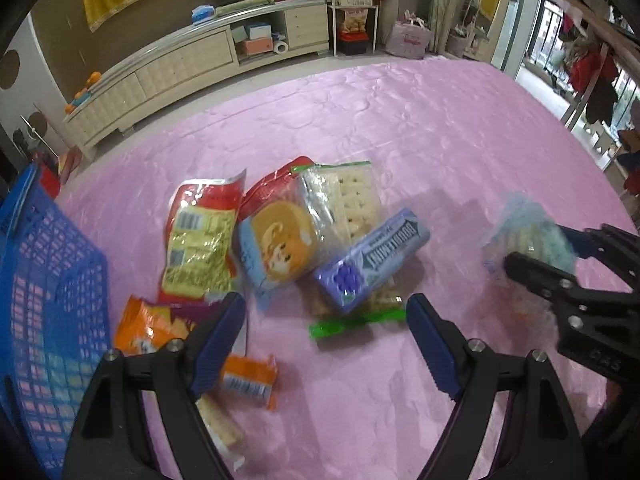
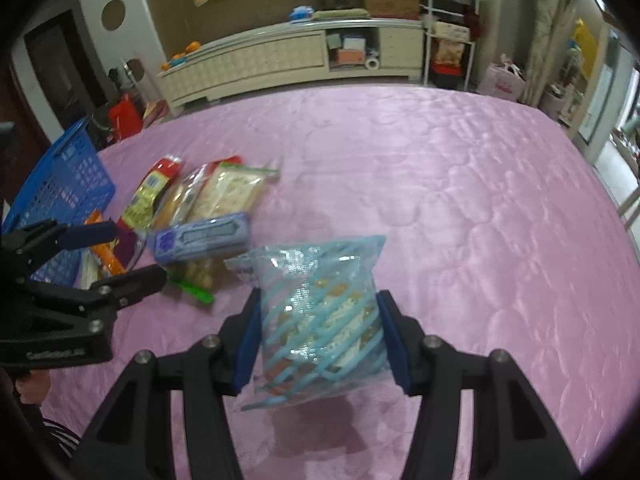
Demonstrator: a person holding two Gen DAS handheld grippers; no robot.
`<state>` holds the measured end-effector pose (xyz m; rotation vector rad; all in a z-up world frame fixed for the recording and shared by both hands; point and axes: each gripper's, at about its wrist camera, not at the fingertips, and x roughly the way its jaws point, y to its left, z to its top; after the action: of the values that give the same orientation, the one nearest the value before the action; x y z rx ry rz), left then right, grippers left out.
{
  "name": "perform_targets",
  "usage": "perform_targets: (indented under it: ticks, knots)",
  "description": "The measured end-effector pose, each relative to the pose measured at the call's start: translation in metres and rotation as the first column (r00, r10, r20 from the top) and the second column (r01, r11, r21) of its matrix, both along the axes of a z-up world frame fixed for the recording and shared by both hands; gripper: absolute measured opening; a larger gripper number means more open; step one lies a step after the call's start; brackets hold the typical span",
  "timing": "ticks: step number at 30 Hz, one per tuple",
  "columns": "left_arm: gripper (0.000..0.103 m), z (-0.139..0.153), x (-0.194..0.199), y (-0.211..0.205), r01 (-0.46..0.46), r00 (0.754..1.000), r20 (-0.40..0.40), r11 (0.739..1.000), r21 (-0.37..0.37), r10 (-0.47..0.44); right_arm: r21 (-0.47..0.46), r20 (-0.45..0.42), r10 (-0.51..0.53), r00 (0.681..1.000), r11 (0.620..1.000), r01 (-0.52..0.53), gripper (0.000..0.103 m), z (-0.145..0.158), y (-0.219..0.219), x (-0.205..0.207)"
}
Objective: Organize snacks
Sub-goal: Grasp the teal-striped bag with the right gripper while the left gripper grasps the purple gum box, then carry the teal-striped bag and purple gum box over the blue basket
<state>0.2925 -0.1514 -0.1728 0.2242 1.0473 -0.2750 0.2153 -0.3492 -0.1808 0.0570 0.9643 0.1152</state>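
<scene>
My right gripper [image 2: 319, 296] is shut on a clear snack bag with light-blue stripes [image 2: 320, 312], held just above the pink cloth; that bag [image 1: 524, 224] also shows blurred at the right of the left wrist view. My left gripper [image 1: 325, 302] stands open above a pile of snacks with nothing between its pads. The pile holds a purple gum box [image 1: 372, 256], a bag of crackers [image 1: 352, 200], a cake pack with a cartoon face [image 1: 280, 240], a red and yellow packet [image 1: 200, 240] and orange packets [image 1: 152, 328]. A green-zip bag [image 1: 356, 322] lies under the gum box.
A blue mesh basket [image 1: 52, 300] stands at the table's left edge, right beside the pile. The pink quilted cloth [image 2: 440, 200] covers the whole table. A cream cabinet [image 2: 280, 56] and shelves stand beyond the far edge.
</scene>
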Motion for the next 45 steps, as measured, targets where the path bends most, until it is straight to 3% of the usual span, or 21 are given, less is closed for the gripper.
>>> perform_targets:
  ticks: [8,15,24,33,34,36,45]
  knots:
    - [0.079,-0.011,0.024,-0.014,0.023,0.999,-0.047,0.999,-0.038,-0.025,0.021,-0.029,0.006,1.0,1.0,-0.005,0.059,-0.008,0.0,0.009]
    - [0.055,-0.008,0.011,-0.027,0.103,0.989,-0.092,0.989,-0.102,-0.112,0.031,-0.024,-0.018,1.0,0.999,0.018,0.059,-0.006,-0.008,0.008]
    - [0.055,-0.007,0.011,-0.05,0.167,0.986,-0.011,0.985,0.032,-0.167,0.035,-0.036,-0.022,0.999,0.999,0.024,0.059,-0.008,-0.01,0.009]
    - [0.055,-0.025,0.017,-0.076,0.245,0.969,-0.038,0.967,0.068,-0.243,0.038,-0.051,-0.048,0.998,0.998,0.05,0.059,-0.012,-0.019,0.011]
    - [0.052,-0.027,0.016,-0.078,0.247,0.969,-0.036,0.967,0.067,-0.245,0.043,-0.049,-0.057,0.997,0.997,0.059,0.059,-0.013,-0.02,0.011]
    - [0.036,-0.028,0.016,-0.079,0.239,0.971,-0.034,0.969,0.055,-0.237,0.049,-0.061,-0.069,0.996,0.996,0.072,0.059,-0.016,-0.024,0.013]
    - [0.03,-0.01,-0.001,-0.058,0.189,0.982,0.006,0.981,-0.034,-0.189,0.054,-0.043,-0.062,0.997,0.997,0.064,0.059,-0.005,-0.019,0.009]
